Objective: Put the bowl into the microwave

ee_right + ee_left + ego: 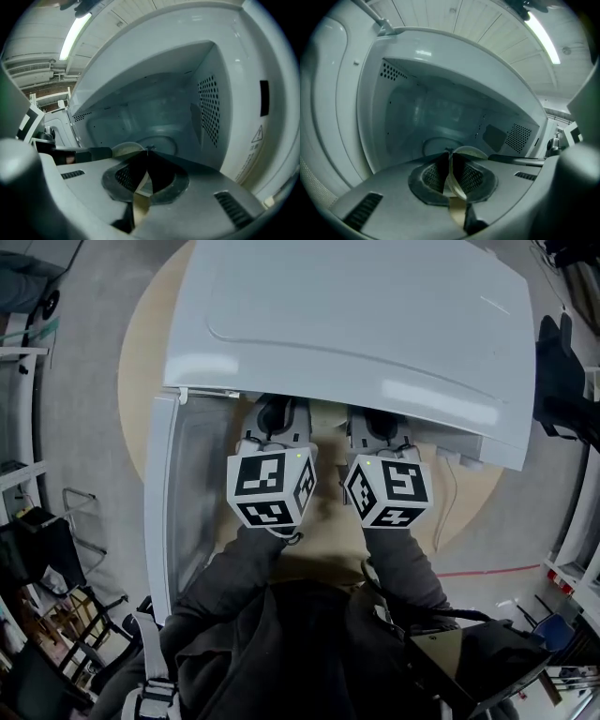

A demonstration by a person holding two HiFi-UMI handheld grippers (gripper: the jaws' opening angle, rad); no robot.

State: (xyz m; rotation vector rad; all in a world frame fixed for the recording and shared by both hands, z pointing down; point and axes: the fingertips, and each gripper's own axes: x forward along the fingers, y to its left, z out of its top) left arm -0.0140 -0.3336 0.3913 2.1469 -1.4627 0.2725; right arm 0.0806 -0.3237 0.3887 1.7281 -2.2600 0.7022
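A white microwave (356, 324) stands on a round table with its door (173, 502) swung open to the left. Both grippers reach into the cavity side by side; only their marker cubes show from above, left (272, 486) and right (389, 488). My left gripper (450, 153) is shut on the rim of a cream bowl (471, 151). My right gripper (149, 151) is shut on the opposite rim of the same bowl (124, 149). The bowl hangs between them just above the cavity floor, in front of the glass turntable (438, 144). Most of the bowl is hidden behind the jaws.
The round wooden table (141, 362) bears the microwave. A white power cord (445, 512) hangs at the right. Perforated vents (208, 108) line the cavity's right wall. Chairs and clutter (56, 615) stand on the floor at the left.
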